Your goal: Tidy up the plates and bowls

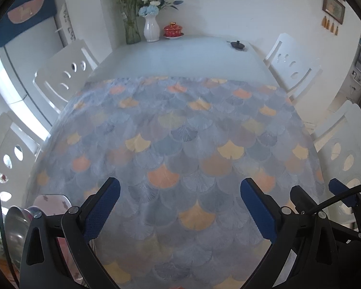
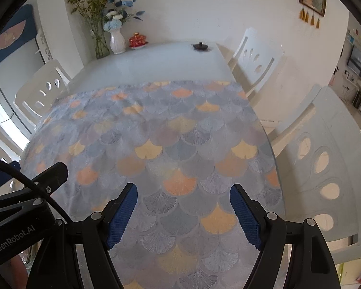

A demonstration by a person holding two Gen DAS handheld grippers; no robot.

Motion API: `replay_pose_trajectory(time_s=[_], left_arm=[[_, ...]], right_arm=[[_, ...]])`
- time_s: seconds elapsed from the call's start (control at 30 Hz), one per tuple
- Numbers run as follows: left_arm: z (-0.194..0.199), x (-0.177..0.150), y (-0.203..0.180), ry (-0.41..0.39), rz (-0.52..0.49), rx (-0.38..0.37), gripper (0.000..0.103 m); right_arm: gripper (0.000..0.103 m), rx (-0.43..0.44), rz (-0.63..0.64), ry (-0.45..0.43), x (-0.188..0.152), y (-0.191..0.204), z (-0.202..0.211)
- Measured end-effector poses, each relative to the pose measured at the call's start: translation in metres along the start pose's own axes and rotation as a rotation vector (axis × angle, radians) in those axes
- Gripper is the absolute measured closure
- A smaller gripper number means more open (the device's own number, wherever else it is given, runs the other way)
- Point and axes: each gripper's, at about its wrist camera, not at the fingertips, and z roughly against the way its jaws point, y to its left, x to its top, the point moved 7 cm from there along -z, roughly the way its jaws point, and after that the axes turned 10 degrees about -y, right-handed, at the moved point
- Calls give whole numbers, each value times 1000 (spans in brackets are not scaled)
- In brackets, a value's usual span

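The left gripper (image 1: 180, 202) is spread wide with nothing between its blue pads, angled down over the patterned cloth (image 1: 178, 130) on the worktop (image 1: 170, 53). The right gripper (image 2: 183, 207) is likewise spread and empty, just beside it. At the left gripper's lower left edge sit a steel bowl (image 1: 15, 231) and a floral plate (image 1: 51, 203). Far back stand a white vase (image 1: 151, 30) and a red pot (image 1: 172, 30).
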Motion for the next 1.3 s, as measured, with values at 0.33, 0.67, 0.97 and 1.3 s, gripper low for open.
replay_pose_trajectory(time_s=[0.33,0.67,0.97,1.3], left_arm=[[-47,-30,-3,88,-28,28,2],[-93,-55,-3,155,-32,96,4],[-110,-69,6,163,-46,131,4],[-119,-80,20,104,50,46,0]], right_arm=[[26,-40,8,80,-30,-3,-44],[26,-28,-33,103,-50,-10,-82],[26,24,-62,127,-56,-9,-93],[24,4,-14,141,-67,-10,-101]])
